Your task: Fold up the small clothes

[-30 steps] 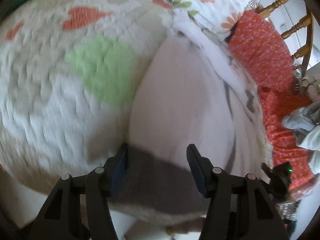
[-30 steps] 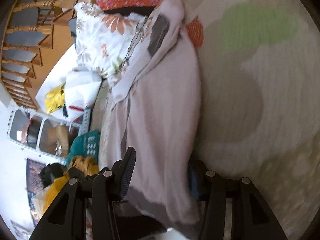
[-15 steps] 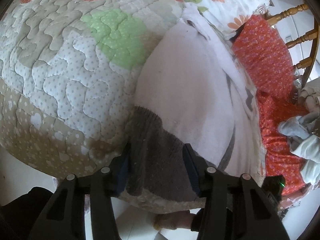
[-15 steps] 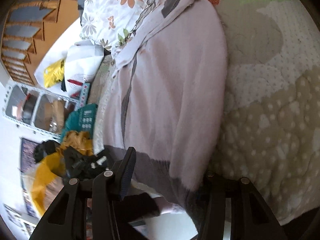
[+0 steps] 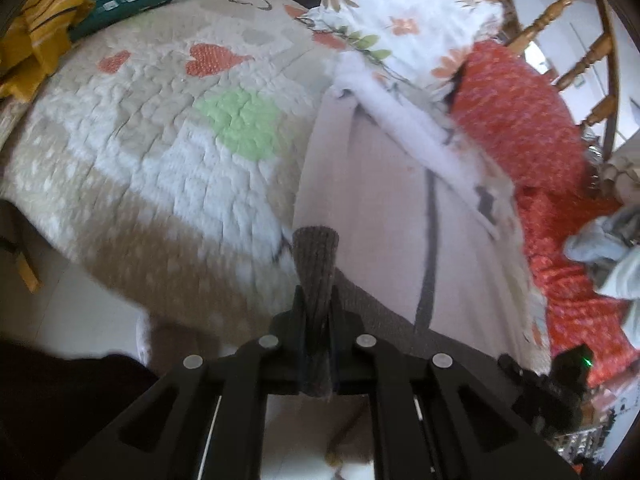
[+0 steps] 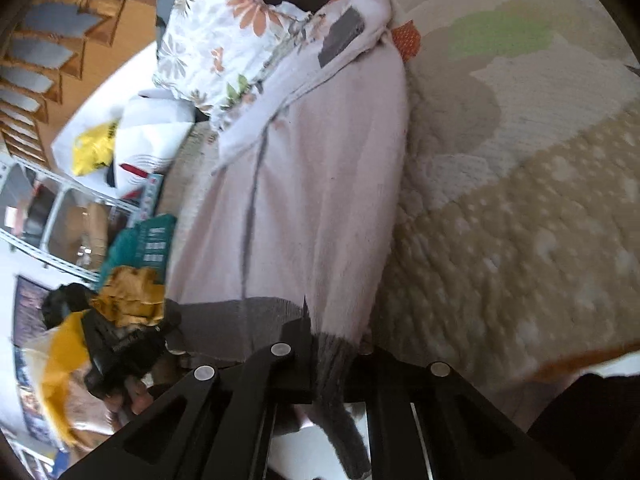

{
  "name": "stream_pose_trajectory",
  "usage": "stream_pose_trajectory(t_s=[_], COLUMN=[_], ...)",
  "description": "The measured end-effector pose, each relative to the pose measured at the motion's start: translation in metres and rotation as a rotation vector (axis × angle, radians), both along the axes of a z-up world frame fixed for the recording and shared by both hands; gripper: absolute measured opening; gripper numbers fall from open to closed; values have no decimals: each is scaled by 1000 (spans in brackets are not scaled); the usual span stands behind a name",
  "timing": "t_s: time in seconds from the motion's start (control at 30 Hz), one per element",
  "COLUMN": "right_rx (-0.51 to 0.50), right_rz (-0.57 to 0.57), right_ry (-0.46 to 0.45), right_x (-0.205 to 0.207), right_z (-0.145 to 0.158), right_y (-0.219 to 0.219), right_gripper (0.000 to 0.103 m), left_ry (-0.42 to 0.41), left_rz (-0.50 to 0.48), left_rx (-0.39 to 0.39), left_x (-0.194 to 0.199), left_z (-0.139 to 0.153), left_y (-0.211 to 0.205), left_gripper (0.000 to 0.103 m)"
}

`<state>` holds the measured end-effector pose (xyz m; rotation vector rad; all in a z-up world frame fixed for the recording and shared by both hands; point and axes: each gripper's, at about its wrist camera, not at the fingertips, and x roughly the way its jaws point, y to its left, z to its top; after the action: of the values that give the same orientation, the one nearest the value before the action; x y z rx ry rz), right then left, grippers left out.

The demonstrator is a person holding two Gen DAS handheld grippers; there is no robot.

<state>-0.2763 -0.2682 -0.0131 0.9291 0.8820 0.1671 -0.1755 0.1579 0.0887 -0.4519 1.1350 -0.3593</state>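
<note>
- The left gripper [image 5: 316, 316] and the right gripper [image 6: 330, 344] are both pinching the grey hem [image 5: 315, 256] of the pale pink garment [image 6: 320, 184], which is lying on the quilt [image 5: 160, 160].
- The grasping step seems finished; the next move is probably needing an even lift forward to fold.

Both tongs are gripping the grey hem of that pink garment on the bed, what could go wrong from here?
1. The left tongs pinch only a narrow bunch of the grey hem, so it may slip out when lifted.
2. The pink garment has its far end lying against the floral pillow; pulling could drag that end askew.
3. The right tongs grip near one edge, so the fold may come out uneven.
</note>
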Motion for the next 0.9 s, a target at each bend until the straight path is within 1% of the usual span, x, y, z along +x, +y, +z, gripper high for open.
stream_pose_trajectory(t_s=[0.1, 0.17, 0.2, 0.3, 0.4, 0.5, 0.63, 0.7, 0.8, 0.9], right_rx=[23, 18, 16, 4, 23, 7, -28, -50, -54, -60], right_rz=[24, 50, 63, 82, 77, 83, 83, 64, 20, -27], right_ry=[-3, 5, 13, 49, 60, 39, -9, -34, -46, -23], right_x=[-24, -38, -42, -49, -42, -27, 5, 29, 72, 119], right_z=[7, 7, 5, -3, -5, 9, 41, 57, 73, 74], right_y=[-4, -2, -1, 0, -5, -7, -18, -28, -44, -57], right_gripper=[3, 3, 4, 4, 4, 4, 4, 4, 4, 4], left_ry=[1, 18, 40, 88, 78, 33, -49, -77, -71, -74], left_rz=[-9, -4, 2, 19, 25, 12, 8, 11, 26, 37], left_rx=[-13, -6, -10, -22, -31, -42, -39, -33, -54, -47], left_x=[-28, -40, -45, -43, -33, -8, 53, 84, 147, 190], left_z=[0, -9, -17, -33, -27, -9, 20, 29, 33, 30], left_y=[7, 7, 9, 12, 13, 10, -3, -12, -30, -47], left_gripper=[8, 8, 8, 8, 8, 8, 8, 8, 8, 8])
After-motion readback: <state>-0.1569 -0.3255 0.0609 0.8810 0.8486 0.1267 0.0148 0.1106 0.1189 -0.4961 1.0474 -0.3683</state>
